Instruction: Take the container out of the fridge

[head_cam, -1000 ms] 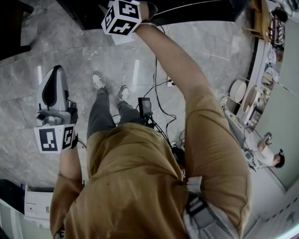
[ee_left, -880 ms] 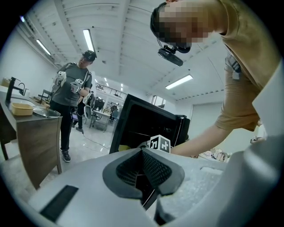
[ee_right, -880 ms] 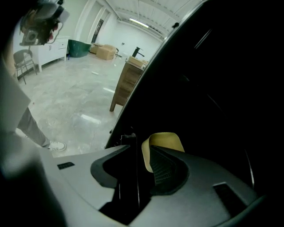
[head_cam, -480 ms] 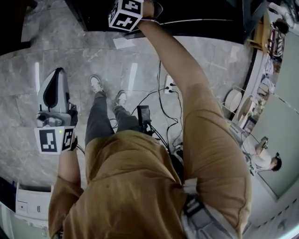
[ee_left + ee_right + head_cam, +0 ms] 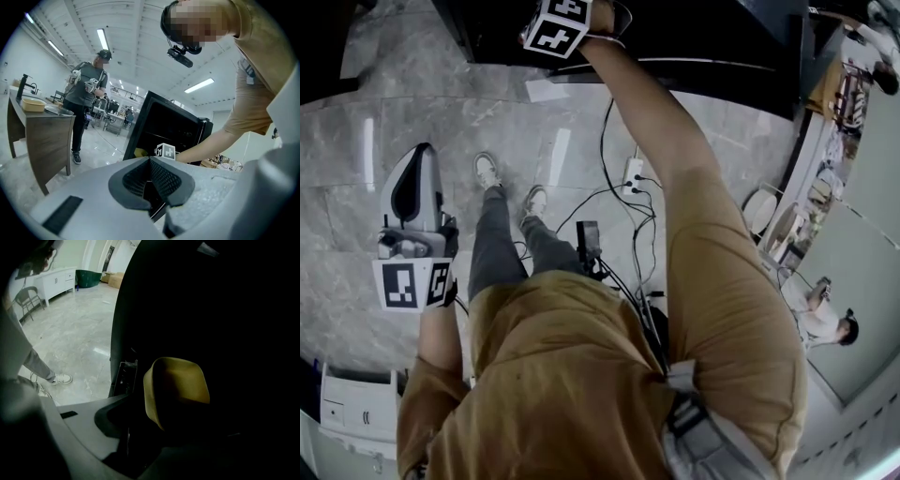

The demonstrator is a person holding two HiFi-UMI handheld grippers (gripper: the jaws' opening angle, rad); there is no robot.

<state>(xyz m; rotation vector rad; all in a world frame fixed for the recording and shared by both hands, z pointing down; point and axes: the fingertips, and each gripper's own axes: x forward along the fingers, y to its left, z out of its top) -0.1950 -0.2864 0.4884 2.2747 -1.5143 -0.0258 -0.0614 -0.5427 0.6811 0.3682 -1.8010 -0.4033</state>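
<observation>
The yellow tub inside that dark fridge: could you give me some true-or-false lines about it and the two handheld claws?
1. The yellow plastic container sits inside the black fridge. True.
2. The right gripper is clamped on it. False: its jaws stand apart, and the pad that shows is clear of the container just ahead.
3. The left gripper carries a second container. False: its jaws are together on nothing.
4. A standing person is beside a wooden counter. True.
</observation>
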